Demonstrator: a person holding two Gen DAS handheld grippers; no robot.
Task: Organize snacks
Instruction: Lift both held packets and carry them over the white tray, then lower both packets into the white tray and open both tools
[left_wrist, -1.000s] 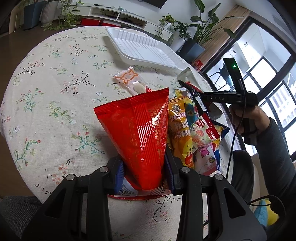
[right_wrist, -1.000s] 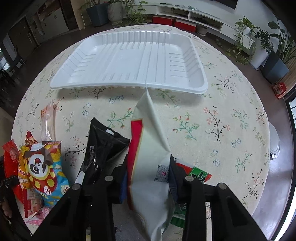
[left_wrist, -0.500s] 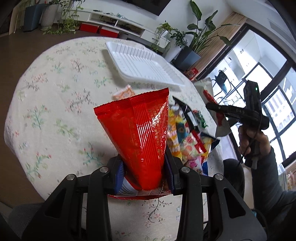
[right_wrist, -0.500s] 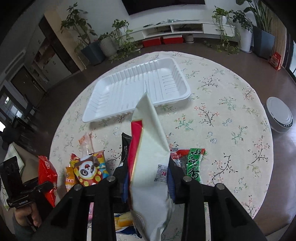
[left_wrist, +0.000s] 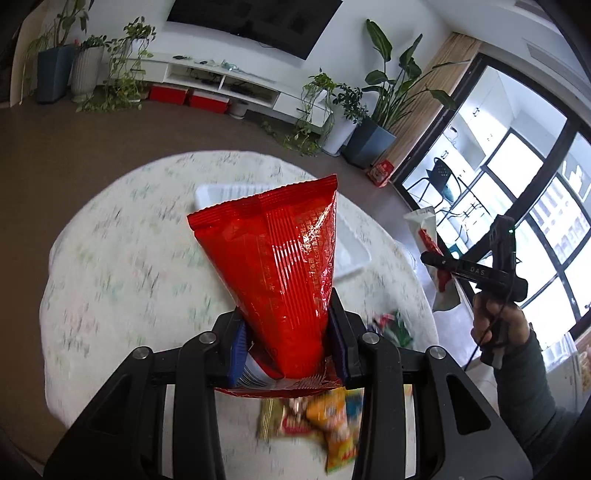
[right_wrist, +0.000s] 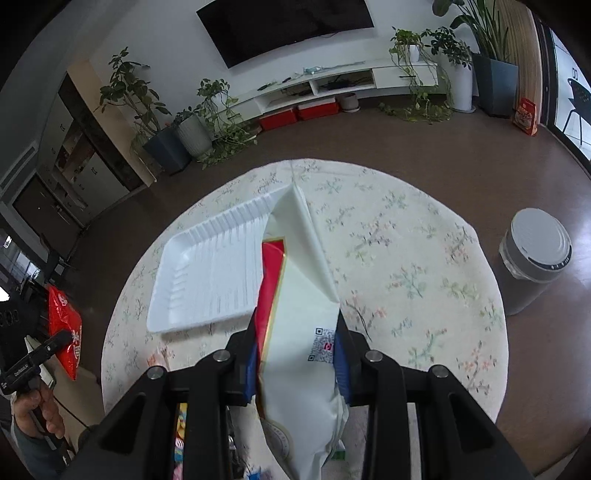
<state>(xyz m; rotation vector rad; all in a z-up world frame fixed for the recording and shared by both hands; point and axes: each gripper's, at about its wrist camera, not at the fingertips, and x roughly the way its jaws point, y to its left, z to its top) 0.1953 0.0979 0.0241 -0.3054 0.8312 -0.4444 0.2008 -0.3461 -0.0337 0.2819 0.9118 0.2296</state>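
The left fingers (left_wrist: 286, 345) are clamped on a red bag (left_wrist: 280, 266), the right fingers (right_wrist: 295, 356) on a white bag (right_wrist: 306, 295); both bags stand lengthwise along the fingers. The white tray (right_wrist: 210, 273) lies ahead and below, the right hand nearer. Since a second ago both bags have risen well clear of the surface (right_wrist: 406, 266).
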